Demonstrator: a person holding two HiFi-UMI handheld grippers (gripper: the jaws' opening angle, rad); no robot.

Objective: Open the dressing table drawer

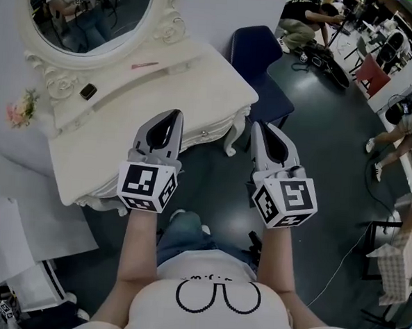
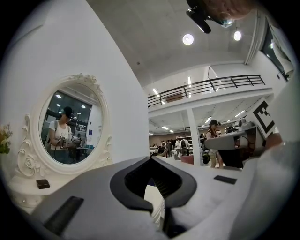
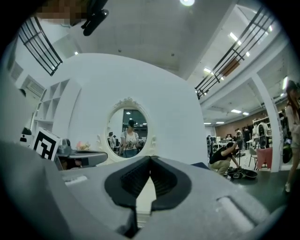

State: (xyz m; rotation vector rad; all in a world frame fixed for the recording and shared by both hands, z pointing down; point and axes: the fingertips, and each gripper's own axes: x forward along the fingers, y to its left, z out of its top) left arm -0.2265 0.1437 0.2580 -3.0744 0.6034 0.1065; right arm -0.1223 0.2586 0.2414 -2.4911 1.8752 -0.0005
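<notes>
My left gripper (image 1: 174, 115) and right gripper (image 1: 258, 124), jaws closed and empty, should pinch the probably light drawer (image 1: 192, 141) by its small knob (image 1: 205, 133), mid-frame.

We stand in a large open hall, more a workshop or studio than a home. A black-railed mezzanine balcony (image 2: 206, 84) runs under a high white ceiling with round recessed lamps (image 2: 188, 39). A white square column (image 2: 193, 136) rises beyond. A crouching person in a black top (image 1: 305, 20) works over gear on the dark glossy floor (image 1: 319, 132). The cream-white carved counter (image 1: 190, 76) and its oval scroll-framed mirror (image 1: 90, 11) stand against a plain white partition wall (image 3: 178, 108), like a staged set.
</notes>
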